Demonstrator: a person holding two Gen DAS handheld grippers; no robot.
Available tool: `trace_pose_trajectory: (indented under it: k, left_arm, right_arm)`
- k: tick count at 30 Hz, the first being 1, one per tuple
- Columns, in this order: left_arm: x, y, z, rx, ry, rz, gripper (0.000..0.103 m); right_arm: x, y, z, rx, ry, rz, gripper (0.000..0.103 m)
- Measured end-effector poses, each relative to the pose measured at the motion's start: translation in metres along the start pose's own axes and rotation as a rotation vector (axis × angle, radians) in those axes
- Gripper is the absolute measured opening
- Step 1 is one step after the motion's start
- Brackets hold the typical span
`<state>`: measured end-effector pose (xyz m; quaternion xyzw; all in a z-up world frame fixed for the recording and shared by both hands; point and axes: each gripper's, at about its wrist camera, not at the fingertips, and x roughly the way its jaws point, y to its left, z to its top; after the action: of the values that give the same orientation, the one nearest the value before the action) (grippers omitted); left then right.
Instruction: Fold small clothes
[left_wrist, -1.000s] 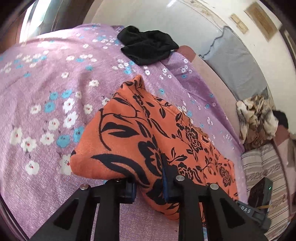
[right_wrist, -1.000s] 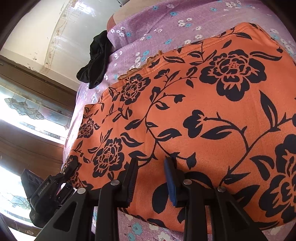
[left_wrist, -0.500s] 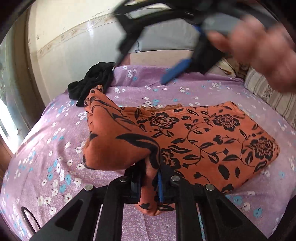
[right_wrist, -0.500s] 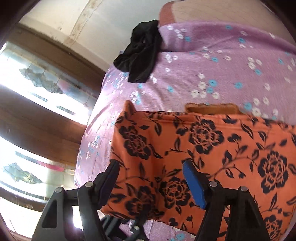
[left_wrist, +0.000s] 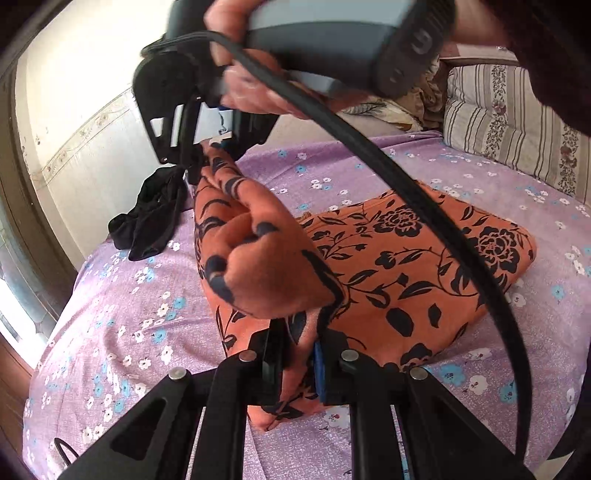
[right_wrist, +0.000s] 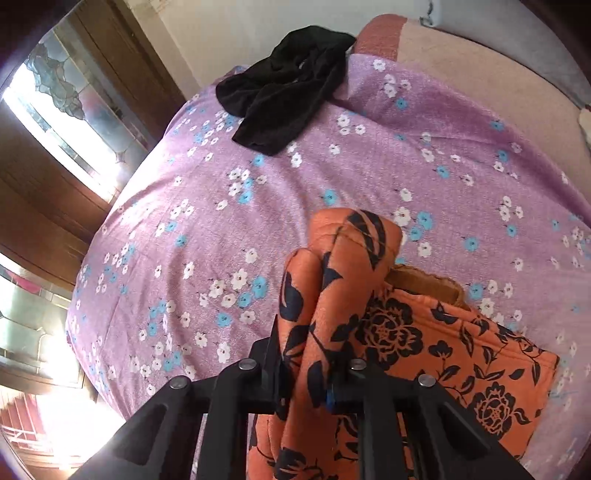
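An orange garment with black flowers (left_wrist: 399, 266) lies partly folded on the purple flowered bedspread (left_wrist: 129, 325). My left gripper (left_wrist: 299, 358) is shut on its near corner and holds that edge raised. My right gripper (right_wrist: 306, 376) is shut on the far corner of the same edge, lifted above the bed; it shows in the left wrist view (left_wrist: 199, 162) in the person's hand. The lifted edge hangs between the two grippers. The garment also shows in the right wrist view (right_wrist: 424, 343).
A crumpled black garment (right_wrist: 288, 88) lies at the far end of the bed, also in the left wrist view (left_wrist: 155, 218). A striped flowered pillow (left_wrist: 517, 125) sits at the right. A wall and a wooden window frame (right_wrist: 55, 155) border the bed.
Both grippers closed on the left edge of the orange garment and lifted it off the bed. The right gripper was open half a second ago and now grips the far corner.
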<state>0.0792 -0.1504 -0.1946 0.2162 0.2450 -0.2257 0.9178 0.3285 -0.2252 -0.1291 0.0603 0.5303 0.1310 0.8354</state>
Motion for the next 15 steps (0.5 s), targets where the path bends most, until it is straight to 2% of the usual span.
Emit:
trace_pose_trajectory:
  k: [4, 9, 12, 15]
  left_arm:
    - [-0.016, -0.015, 0.003, 0.030, -0.031, -0.084, 0.013]
    - [-0.026, -0.027, 0.028, -0.056, -0.029, -0.302, 0.013]
    - [-0.014, -0.057, 0.053, -0.027, -0.030, -0.412, 0.013]
    - [0.008, -0.086, 0.073, -0.024, -0.015, -0.500, 0.013]
  right_arm:
    - [-0.031, -0.055, -0.027, 0.090, -0.119, 0.067, 0.016]
    - [-0.066, -0.138, -0.086, 0.233, -0.257, 0.135, 0.016]
    - [-0.072, -0.191, -0.106, 0.313, -0.286, 0.134, 0.016]
    - [-0.068, -0.243, -0.110, 0.402, -0.282, 0.142, 0.016]
